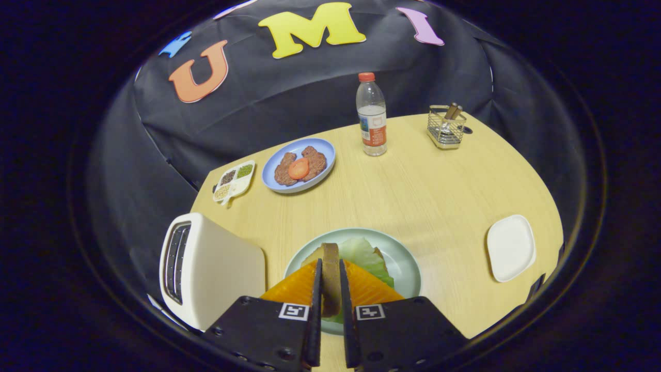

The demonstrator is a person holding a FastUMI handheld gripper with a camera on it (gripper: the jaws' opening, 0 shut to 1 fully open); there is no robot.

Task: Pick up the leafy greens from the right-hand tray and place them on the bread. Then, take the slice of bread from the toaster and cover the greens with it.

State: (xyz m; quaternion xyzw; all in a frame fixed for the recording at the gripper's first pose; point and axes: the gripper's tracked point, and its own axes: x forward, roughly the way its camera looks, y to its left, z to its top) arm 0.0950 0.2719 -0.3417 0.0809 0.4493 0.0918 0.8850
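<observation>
From the gripper view, the tongs [330, 268] are clamped on a slice of bread [330, 276] held on edge above the leafy greens [367, 257] on the green plate [405, 261]. The toaster [206, 268] stands just beside it on the worktop [428, 196].

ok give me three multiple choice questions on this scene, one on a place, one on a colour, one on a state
1. Where does the water bottle stand?
A. between the blue plate and the wire basket
B. on the toaster
C. on the white tray

2. What colour is the plate under the greens?
A. red
B. pale green
C. black

3. What is the gripper doing?
A. wide open
B. gripping the bottle
C. shut on a bread slice

Answers: 1 A, it stands on the table between them. 2 B, the rim shows pale green. 3 C, both fingers press the slice, held on edge.
</observation>
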